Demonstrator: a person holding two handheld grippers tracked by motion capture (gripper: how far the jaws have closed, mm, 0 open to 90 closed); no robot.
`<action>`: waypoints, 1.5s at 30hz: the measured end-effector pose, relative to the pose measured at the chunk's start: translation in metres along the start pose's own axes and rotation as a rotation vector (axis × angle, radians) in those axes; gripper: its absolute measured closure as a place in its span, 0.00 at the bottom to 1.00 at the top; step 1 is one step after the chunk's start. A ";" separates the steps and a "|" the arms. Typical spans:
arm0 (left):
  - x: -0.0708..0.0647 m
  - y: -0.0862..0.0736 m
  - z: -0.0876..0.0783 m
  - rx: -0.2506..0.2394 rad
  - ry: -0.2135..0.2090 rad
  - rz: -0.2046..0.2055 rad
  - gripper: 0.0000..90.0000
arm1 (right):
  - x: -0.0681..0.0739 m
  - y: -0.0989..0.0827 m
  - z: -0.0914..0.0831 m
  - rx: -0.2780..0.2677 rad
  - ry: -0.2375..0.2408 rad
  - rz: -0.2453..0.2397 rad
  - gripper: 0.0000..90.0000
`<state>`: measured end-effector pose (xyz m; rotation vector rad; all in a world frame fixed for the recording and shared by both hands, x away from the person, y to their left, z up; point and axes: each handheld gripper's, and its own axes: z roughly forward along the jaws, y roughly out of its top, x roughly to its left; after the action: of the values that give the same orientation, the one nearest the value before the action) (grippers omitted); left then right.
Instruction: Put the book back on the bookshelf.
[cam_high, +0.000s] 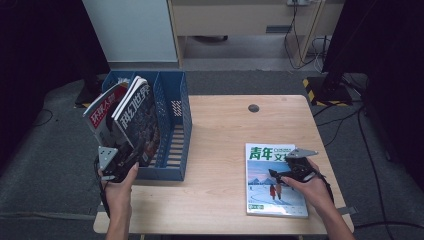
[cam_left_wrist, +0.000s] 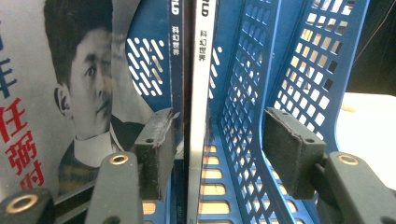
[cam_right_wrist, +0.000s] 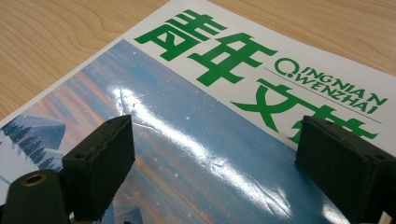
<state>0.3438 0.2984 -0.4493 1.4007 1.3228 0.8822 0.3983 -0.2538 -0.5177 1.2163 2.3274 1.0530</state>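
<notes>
Magazine with green title characters lies flat on the table, front right, its long axis running away from the person, spine side toward the table's middle. Right tongs hang just above its upper half, pointed in from the right edge toward the cover's centre; in the right gripper view both pads stand wide apart over the glossy cover with nothing between them, so these tongs are open and gripping nothing. Whether the pad tips touch the paper I cannot tell from this angle. Blue file rack stands at the table's left edge, well apart from the flat magazine, its slots open toward the person. Left tongs sit at the rack's near end beside the magazines already standing in it. The left gripper view shows the white spine of one standing magazine between the pads, but with a gap at each side; jaws are part open and not pressing. Judgement: the flat magazine is the right hand's job, being directly under it, and it must travel leftward across the table to the rack.
</notes>
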 end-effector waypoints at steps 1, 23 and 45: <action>-0.001 0.000 0.000 0.002 0.002 0.006 0.49 | 0.000 0.000 0.000 0.000 0.000 0.001 0.13; -0.001 -0.004 -0.007 0.030 0.024 0.008 0.44 | -0.001 0.000 -0.001 -0.003 0.002 0.001 0.08; -0.023 -0.009 -0.014 0.060 -0.020 0.030 0.41 | -0.001 0.001 -0.005 -0.015 0.007 0.011 0.06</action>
<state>0.3248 0.2773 -0.4519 1.4753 1.3257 0.8528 0.3969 -0.2567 -0.5131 1.2229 2.3161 1.0780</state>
